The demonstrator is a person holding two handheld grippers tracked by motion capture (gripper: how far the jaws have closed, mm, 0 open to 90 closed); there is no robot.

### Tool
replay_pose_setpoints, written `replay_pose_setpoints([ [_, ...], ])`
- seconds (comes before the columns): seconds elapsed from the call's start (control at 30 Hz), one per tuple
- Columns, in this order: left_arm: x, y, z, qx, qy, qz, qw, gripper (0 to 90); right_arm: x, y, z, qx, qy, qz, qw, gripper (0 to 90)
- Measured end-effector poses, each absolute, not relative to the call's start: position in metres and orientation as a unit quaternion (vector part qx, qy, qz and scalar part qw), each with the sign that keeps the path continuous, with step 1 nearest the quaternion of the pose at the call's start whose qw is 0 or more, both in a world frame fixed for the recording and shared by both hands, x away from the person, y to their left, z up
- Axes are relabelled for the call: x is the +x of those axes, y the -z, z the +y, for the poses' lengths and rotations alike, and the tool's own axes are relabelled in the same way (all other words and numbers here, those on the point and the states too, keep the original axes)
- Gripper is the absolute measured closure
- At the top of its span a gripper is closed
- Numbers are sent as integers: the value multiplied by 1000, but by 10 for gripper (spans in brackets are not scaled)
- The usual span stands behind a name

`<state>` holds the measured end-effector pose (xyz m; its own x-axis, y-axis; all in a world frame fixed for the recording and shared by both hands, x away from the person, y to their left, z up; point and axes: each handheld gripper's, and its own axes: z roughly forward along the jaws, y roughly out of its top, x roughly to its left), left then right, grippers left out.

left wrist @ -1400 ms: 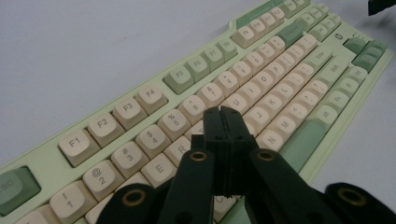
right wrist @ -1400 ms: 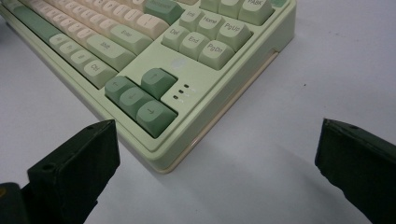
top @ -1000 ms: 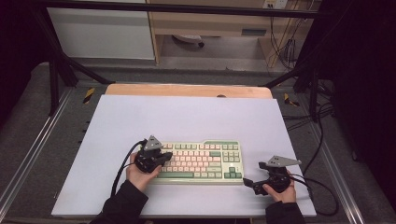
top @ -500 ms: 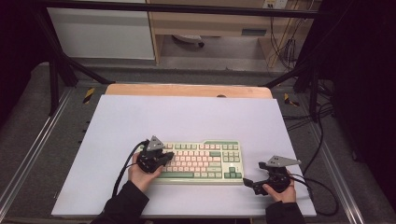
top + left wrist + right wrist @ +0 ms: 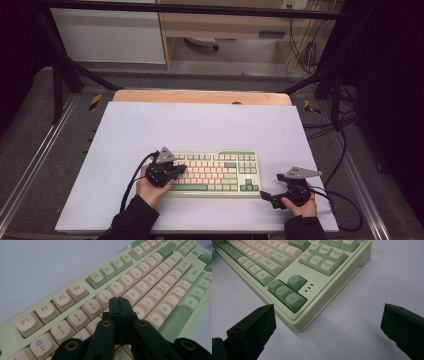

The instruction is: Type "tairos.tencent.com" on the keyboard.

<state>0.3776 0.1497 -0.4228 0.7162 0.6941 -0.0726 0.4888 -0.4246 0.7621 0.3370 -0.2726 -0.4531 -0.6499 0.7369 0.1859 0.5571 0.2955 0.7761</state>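
A pale green keyboard (image 5: 215, 172) with cream and green keys lies on the white table (image 5: 200, 125), near its front edge. My left gripper (image 5: 180, 169) hovers over the keyboard's left half with its jaws shut and nothing between them. In the left gripper view the closed tips (image 5: 119, 301) sit just above the letter keys of the keyboard (image 5: 77, 288), close to the number row. My right gripper (image 5: 264, 195) rests by the front right corner. In the right gripper view its jaws (image 5: 328, 315) stand wide open, facing the arrow-key corner of the keyboard (image 5: 322, 287), apart from it.
A wooden strip (image 5: 200, 96) borders the table's far edge. Black cables (image 5: 345, 200) trail off the right side, and metal frame rails (image 5: 30, 165) run along both sides. The white surface stretches bare behind the keyboard.
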Motion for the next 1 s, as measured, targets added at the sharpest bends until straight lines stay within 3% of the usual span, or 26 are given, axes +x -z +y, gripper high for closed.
replay_pose_setpoints([
  [1.0, 353, 410, 197, 825, -136, 363, 412, 900, 337, 453, -273, 405, -434, 798, 105, 4],
])
